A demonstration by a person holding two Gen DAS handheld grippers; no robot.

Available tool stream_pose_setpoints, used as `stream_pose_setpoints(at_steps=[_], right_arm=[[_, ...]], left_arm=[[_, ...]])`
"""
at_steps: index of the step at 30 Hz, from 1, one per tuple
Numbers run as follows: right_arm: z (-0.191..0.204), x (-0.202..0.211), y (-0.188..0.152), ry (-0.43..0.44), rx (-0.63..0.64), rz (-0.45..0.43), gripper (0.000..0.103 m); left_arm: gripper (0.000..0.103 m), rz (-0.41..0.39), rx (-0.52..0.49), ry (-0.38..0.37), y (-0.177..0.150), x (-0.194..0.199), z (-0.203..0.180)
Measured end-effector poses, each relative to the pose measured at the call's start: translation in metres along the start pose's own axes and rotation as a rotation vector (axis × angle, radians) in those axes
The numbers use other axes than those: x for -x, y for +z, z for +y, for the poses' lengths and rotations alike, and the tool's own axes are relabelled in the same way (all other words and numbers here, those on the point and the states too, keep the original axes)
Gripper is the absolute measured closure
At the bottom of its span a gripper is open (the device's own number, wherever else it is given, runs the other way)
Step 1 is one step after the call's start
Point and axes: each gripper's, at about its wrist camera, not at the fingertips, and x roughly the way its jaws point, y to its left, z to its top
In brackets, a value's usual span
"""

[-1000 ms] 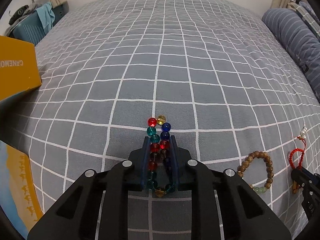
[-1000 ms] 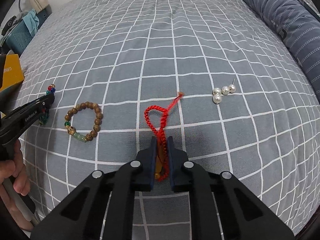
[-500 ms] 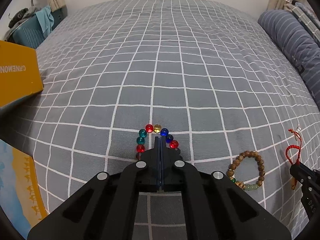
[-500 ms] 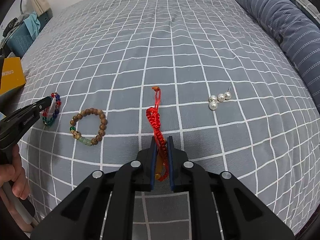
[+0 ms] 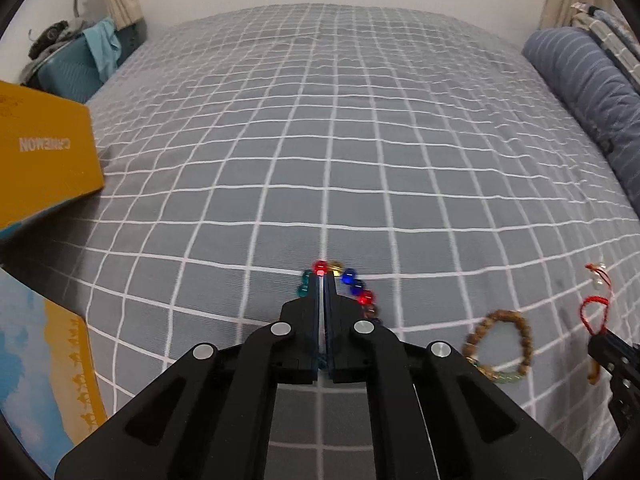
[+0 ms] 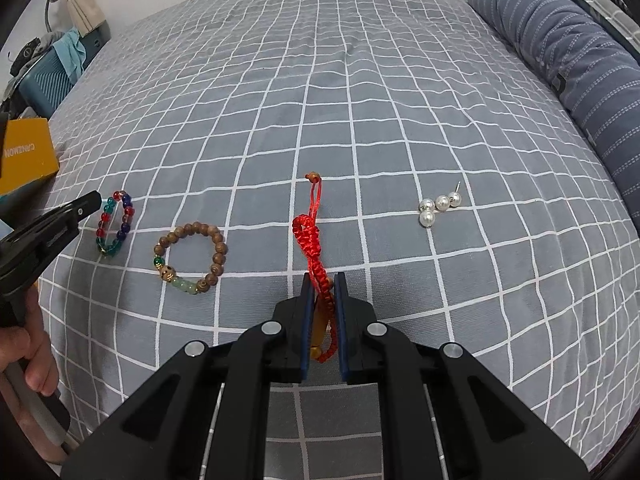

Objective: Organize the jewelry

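A coloured glass-bead bracelet (image 5: 352, 286) lies on the grey checked bed; it also shows in the right wrist view (image 6: 116, 224). My left gripper (image 5: 323, 280) is shut and empty above it, jaws pressed together. My right gripper (image 6: 323, 280) is shut on a red braided cord bracelet (image 6: 310, 236), which stretches forward on the bed. A wooden-bead bracelet (image 6: 192, 258) lies between the two; it shows blurred in the left wrist view (image 5: 500, 346). A pearl earring (image 6: 438, 204) lies to the right.
A yellow box (image 5: 40, 160) stands at the left on the bed (image 5: 320, 140), and a blue-and-yellow printed sheet (image 5: 48, 360) lies at the lower left. A striped blue pillow (image 6: 568, 64) runs along the right. A teal case (image 5: 76, 72) stands beyond the bed's far left corner.
My left gripper let go of the coloured bead bracelet, shut empty and lifted above it. My right gripper pulled the red cord back, so it now lies straighter.
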Motion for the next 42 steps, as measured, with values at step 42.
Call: stream_pose_setpoints(at_steps=[42], right_arm=[[0.027,0.067,-0.009,0.037,0.02,-0.092,0.094]], left_arm=[[0.094,-0.048,-0.018,-0.084,-0.018,0.083,-0.007]])
